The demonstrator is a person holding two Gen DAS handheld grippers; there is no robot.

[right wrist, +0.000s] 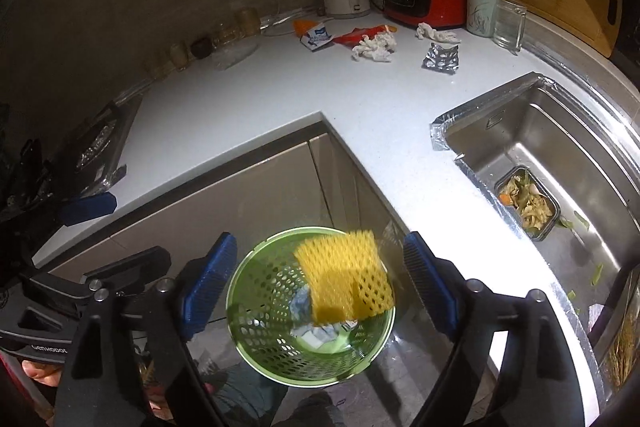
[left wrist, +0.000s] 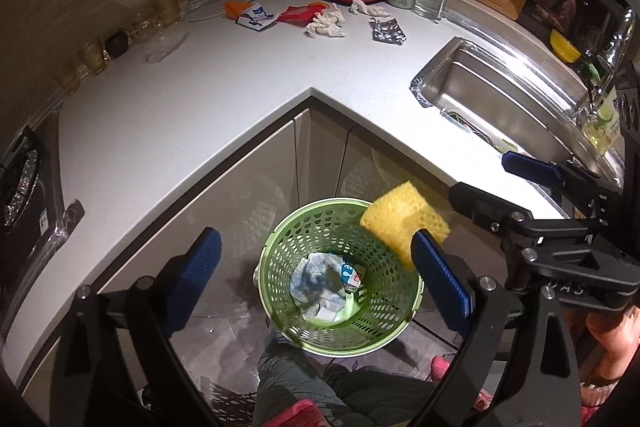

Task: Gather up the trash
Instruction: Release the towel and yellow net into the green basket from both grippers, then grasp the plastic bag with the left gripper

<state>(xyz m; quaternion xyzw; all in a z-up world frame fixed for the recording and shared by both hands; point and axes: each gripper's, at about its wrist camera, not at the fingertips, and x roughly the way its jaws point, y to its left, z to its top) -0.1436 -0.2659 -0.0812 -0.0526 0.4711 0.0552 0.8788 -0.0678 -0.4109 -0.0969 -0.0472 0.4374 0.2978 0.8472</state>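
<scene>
I observe both my left gripper (left wrist: 318, 279) and right gripper (right wrist: 320, 287) with jaws spread wide, gripping nothing. The yellow foam net (right wrist: 346, 277) appears blurred between the right fingers, touching neither, over the green basket (right wrist: 256, 291). Crumpled tissues (right wrist: 374, 47) and wrappers (right wrist: 440, 57) lie on the counter (right wrist: 280, 95) at twelve o'clock.

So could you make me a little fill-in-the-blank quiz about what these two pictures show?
1. The yellow foam net is in mid-air above the ____ basket.
2. The right tool has its fingers ____.
3. The food container sits inside the ____.
4. Crumpled tissues lie on the white ____.

Missing words: green; open; sink; countertop
</scene>
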